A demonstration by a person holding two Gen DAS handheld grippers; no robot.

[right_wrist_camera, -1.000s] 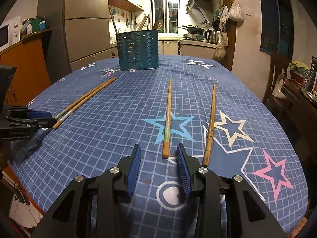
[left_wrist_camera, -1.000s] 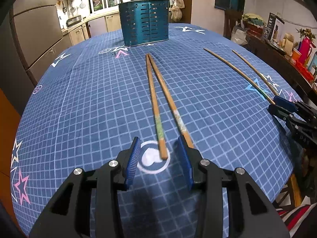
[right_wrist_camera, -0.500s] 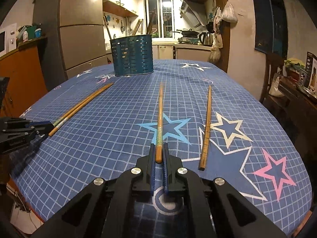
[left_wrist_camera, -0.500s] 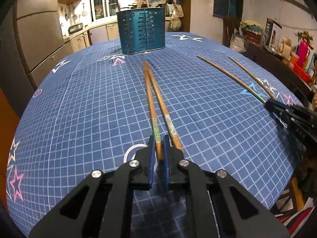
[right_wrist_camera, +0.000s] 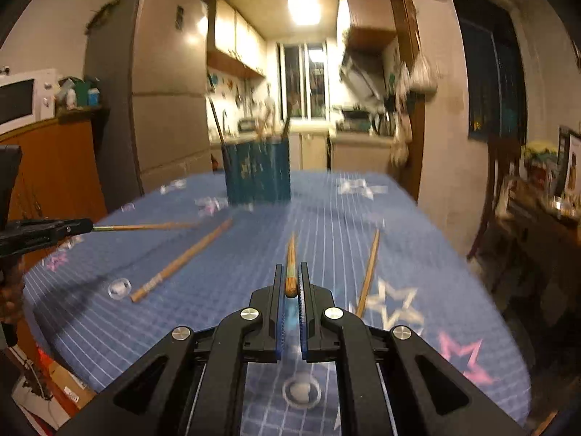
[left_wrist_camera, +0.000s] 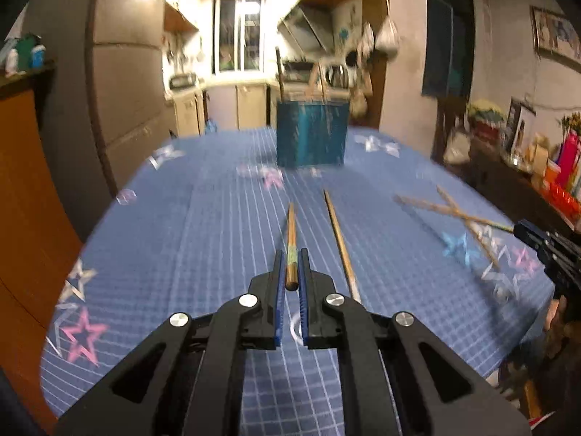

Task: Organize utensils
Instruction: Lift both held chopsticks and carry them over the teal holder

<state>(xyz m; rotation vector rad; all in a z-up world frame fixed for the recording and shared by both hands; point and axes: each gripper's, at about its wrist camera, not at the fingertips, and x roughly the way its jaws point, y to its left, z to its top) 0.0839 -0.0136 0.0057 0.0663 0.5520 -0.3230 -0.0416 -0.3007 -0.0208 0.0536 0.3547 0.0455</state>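
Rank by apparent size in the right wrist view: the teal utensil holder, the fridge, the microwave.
1. Fridge, largest by far.
2. Teal utensil holder and microwave look about alike; the frame edge cuts off the microwave, so I won't rank them.

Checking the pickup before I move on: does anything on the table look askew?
Yes: two loose wooden chopsticks lie splayed apart on the blue tablecloth, unpaired, while each gripper holds one.
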